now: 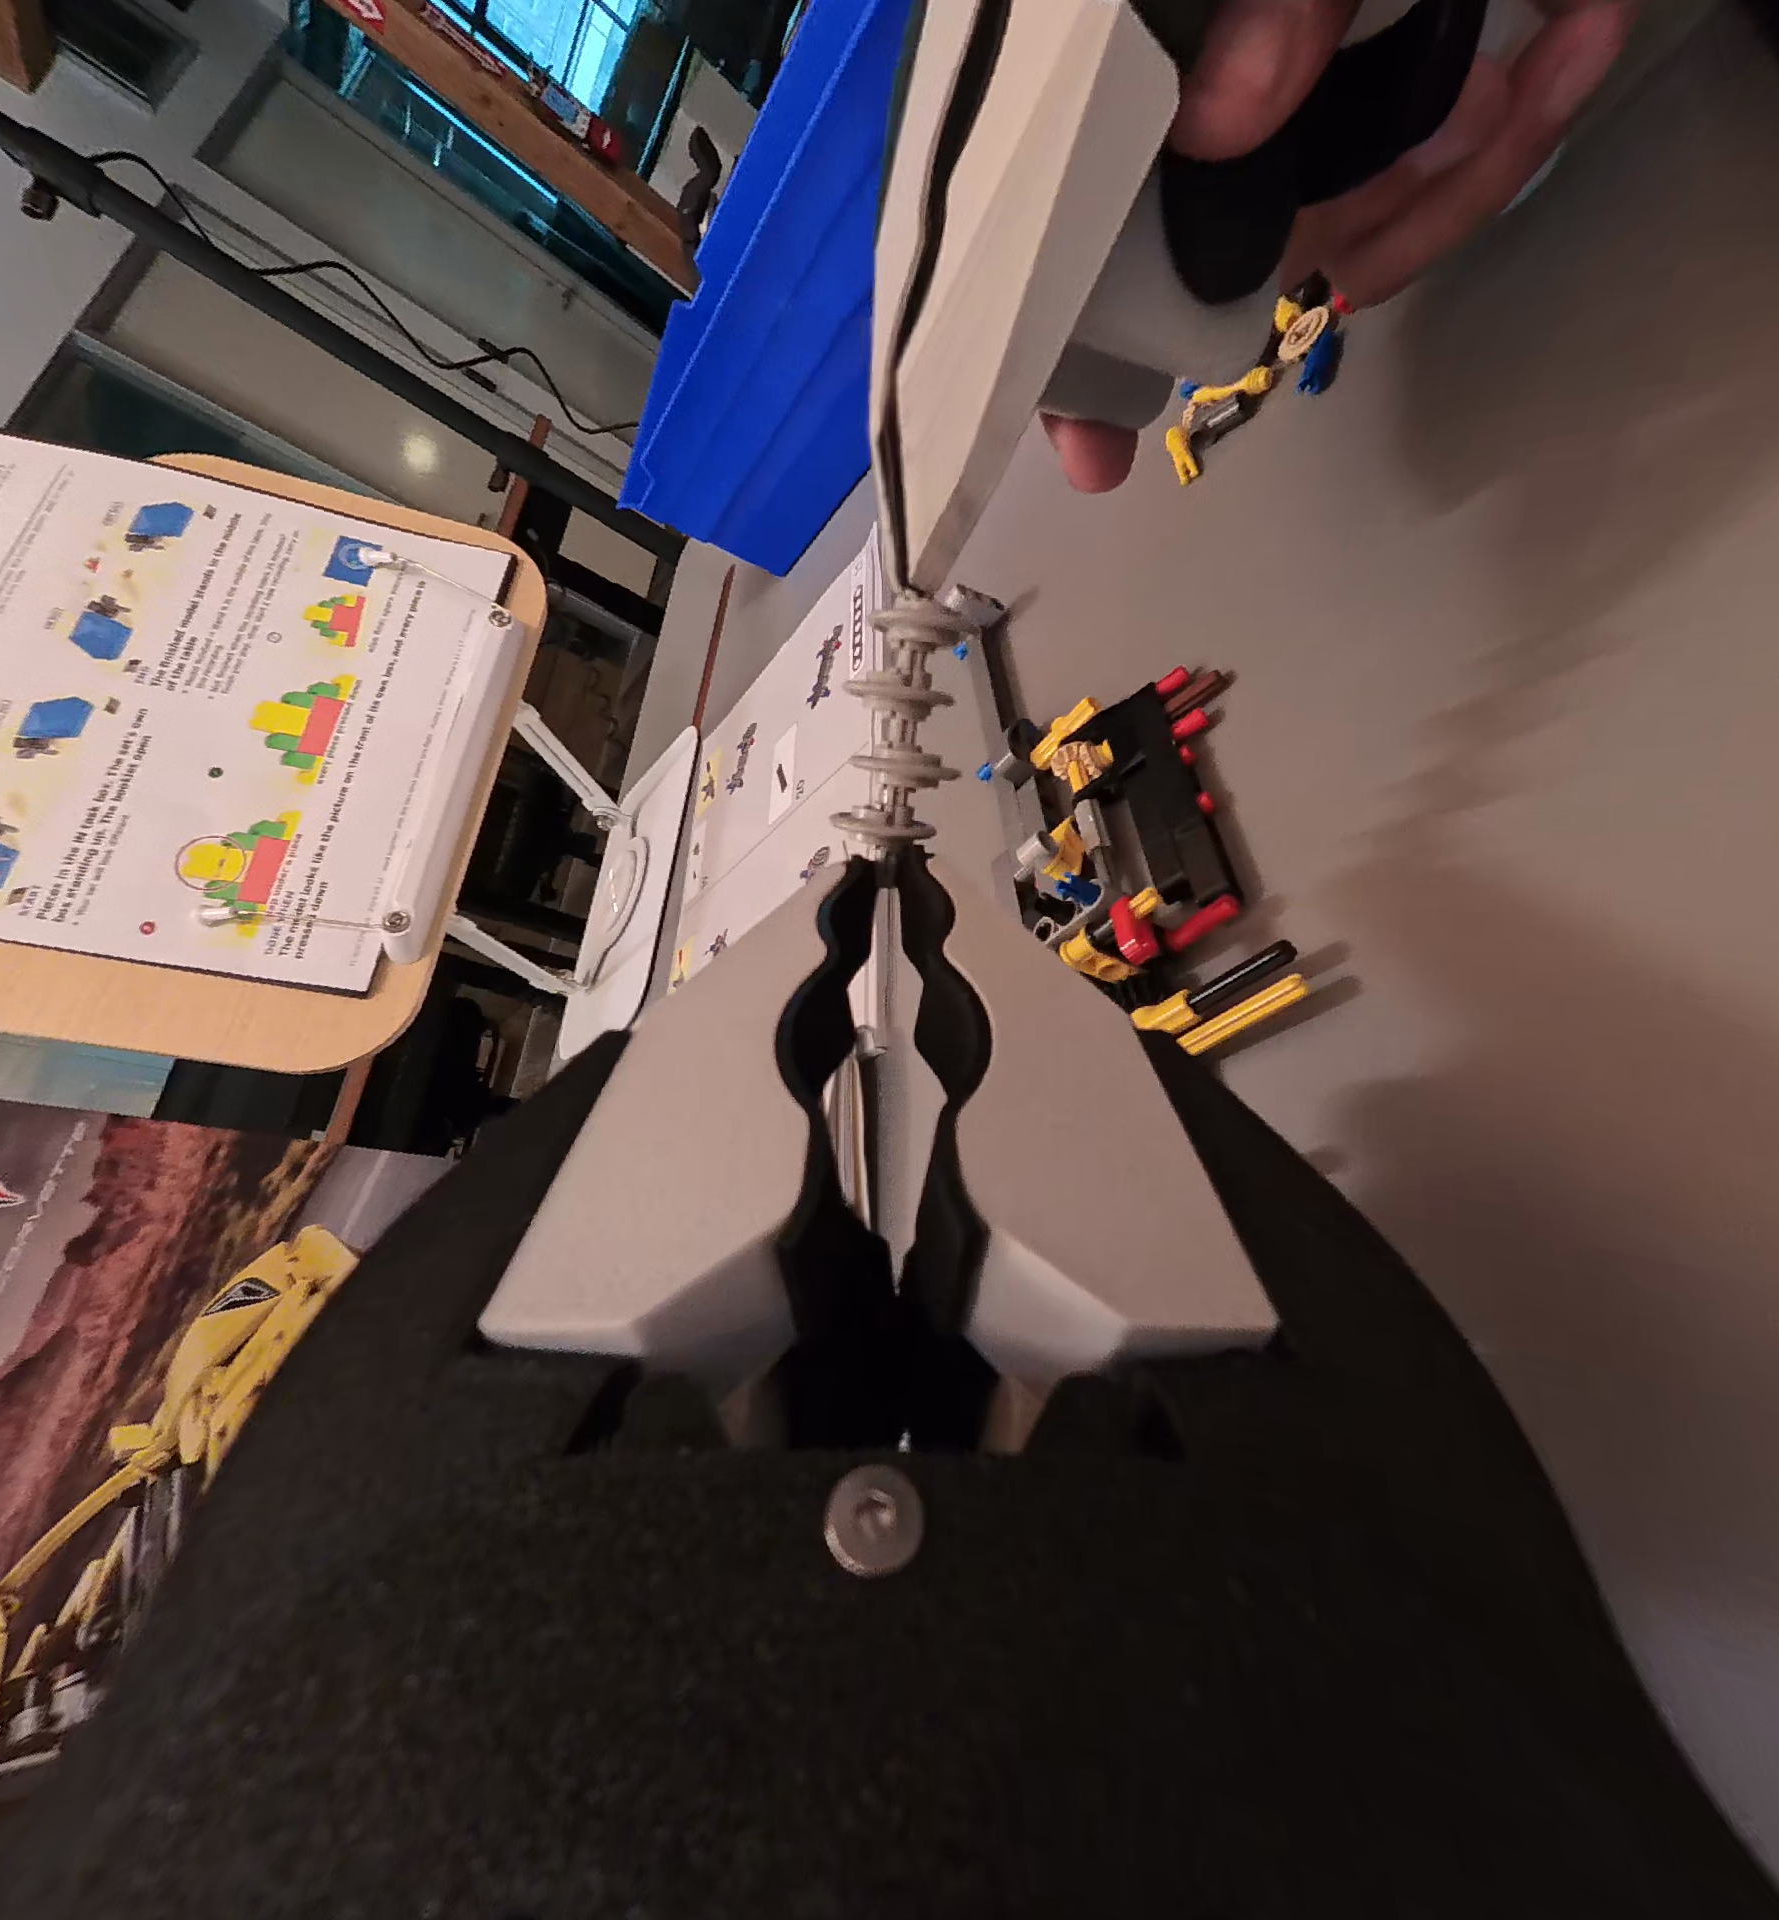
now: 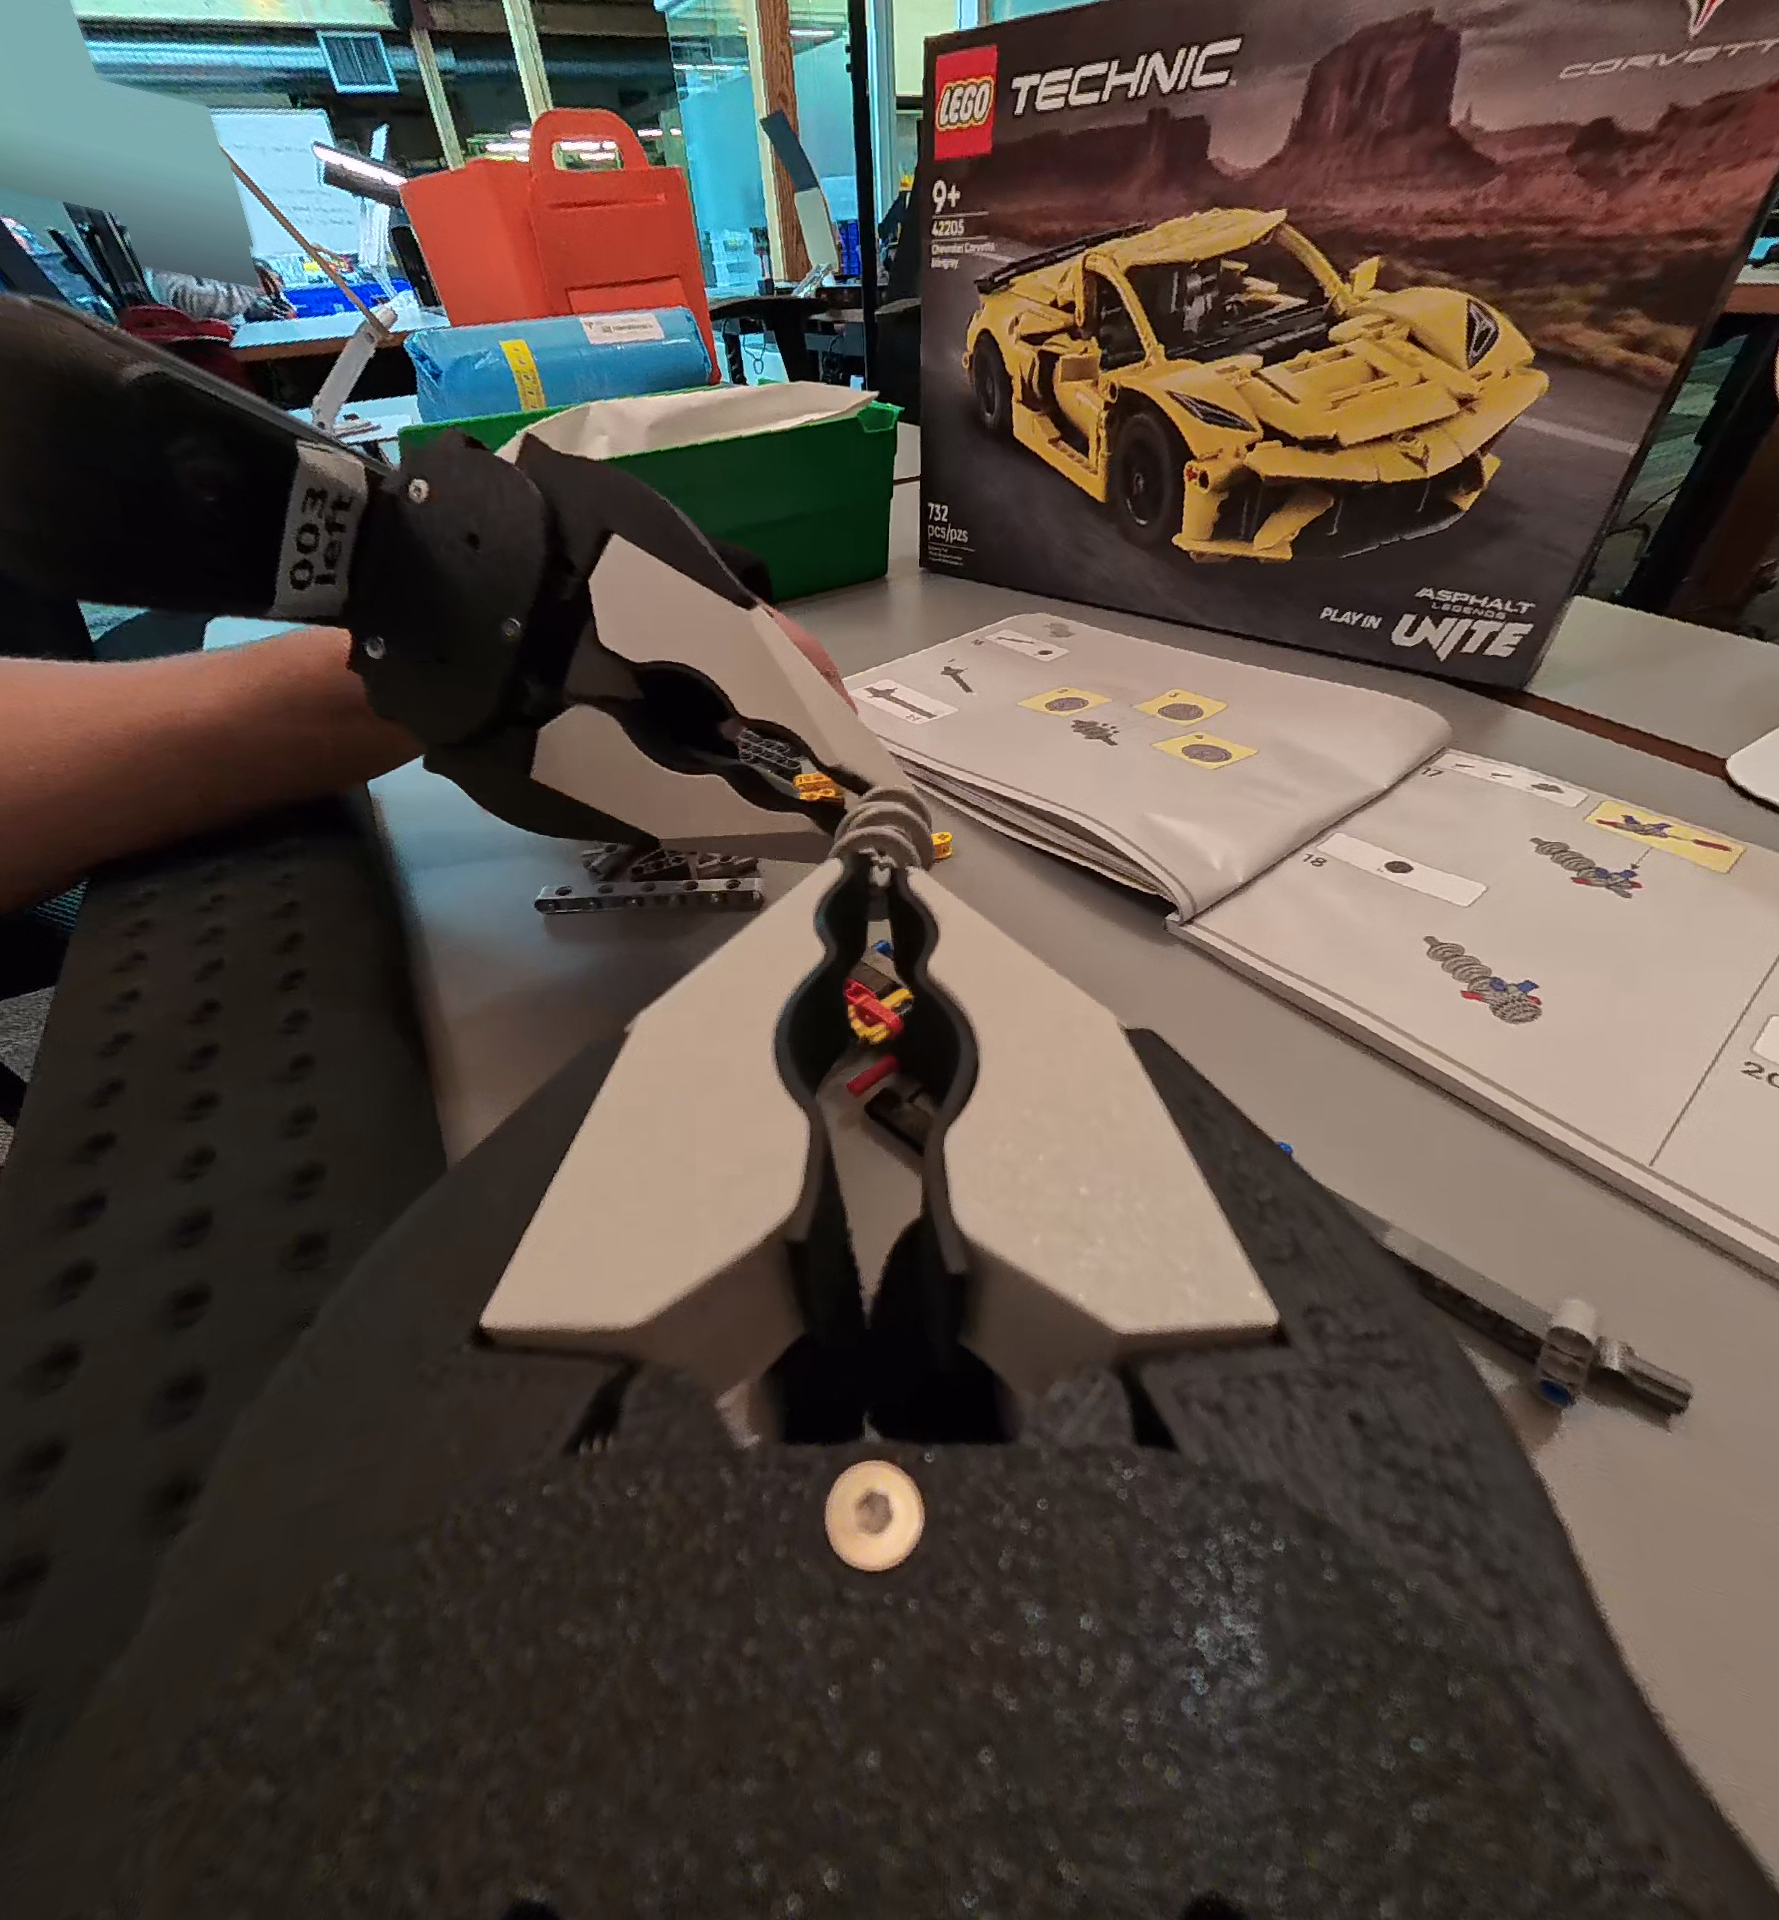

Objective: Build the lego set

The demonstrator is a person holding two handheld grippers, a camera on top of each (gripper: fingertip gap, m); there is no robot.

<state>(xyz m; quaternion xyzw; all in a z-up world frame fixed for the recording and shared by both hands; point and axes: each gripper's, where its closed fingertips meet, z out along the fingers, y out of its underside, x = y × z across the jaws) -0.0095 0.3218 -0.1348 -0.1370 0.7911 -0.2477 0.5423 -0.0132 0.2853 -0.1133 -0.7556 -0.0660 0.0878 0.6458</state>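
Both claws meet on one part: a grey axle with discs, a thin rod carrying several grey flanged discs in a row.

L wrist view: left claw clenched on the near end of the rod, frame centre. The rod's long axis runs straight up-frame from its tips to the right claw, which comes down from upper centre and pinches the far end. So the part is held at both ends and the axis is in line with the left claw's fingers.

R wrist view: right claw closed on the disc stack at frame centre; left claw enters from mid-left, its tips touching the same stack. Neither arm is nearer; both are on it.

Judgement: next move is a push or slide along the rod axis (seating a disc or end piece). Misalignment risks bending the part out of grip.

Around:
- half-built black block w/ red and yellow pins, right of centre, on the table, beside the rod but apart.
- instruction booklet, open, right half of frame.
- set box, upper right.
- blue bin, upper centre.
- green bin, upper centre.
- small loose cluster of pieces, upper right.

Nothing blocks the rod axis itself; the block sits close beneath, so lowering could hit it.
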